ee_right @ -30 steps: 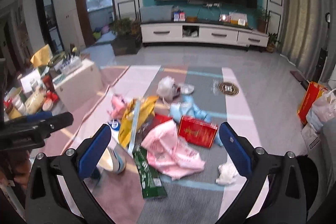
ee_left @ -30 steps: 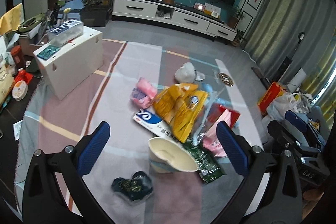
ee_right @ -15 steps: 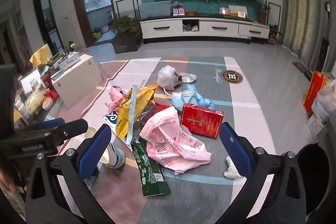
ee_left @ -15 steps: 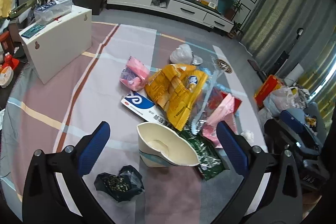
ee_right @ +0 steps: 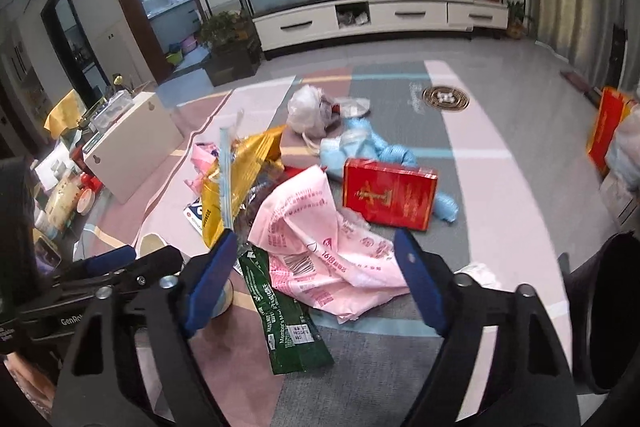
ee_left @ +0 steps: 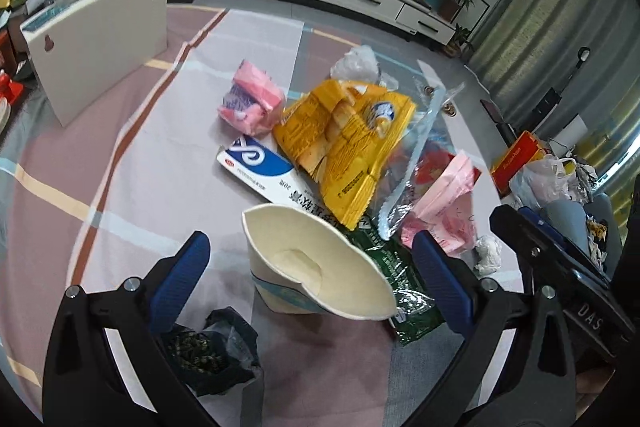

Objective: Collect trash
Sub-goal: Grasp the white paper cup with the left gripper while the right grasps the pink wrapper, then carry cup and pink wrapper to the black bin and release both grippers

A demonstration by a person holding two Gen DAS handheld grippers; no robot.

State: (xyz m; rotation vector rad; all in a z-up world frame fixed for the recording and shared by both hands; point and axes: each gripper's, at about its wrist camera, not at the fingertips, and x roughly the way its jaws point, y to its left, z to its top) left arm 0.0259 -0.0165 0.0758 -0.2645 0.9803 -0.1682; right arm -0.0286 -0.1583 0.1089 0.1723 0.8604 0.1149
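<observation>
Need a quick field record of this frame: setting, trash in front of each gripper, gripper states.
setting: living-room rug strewn with litter
left gripper: open, paper cup between its fingers, not gripped
right gripper: jaws closing, above pink plastic bag, pads not on it
other trash: yellow snack bag, green wrapper, red box

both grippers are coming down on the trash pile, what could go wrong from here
1. The paper cup lies squashed on its side between the open fingers of the left gripper; a pinch on its flared rim may flatten it further or let it slip.
2. The right gripper is closing with nothing between its pads yet; the pink plastic bag overlaps the green wrapper, so it may drag both.
3. The two grippers sit close together and could bump.
</observation>
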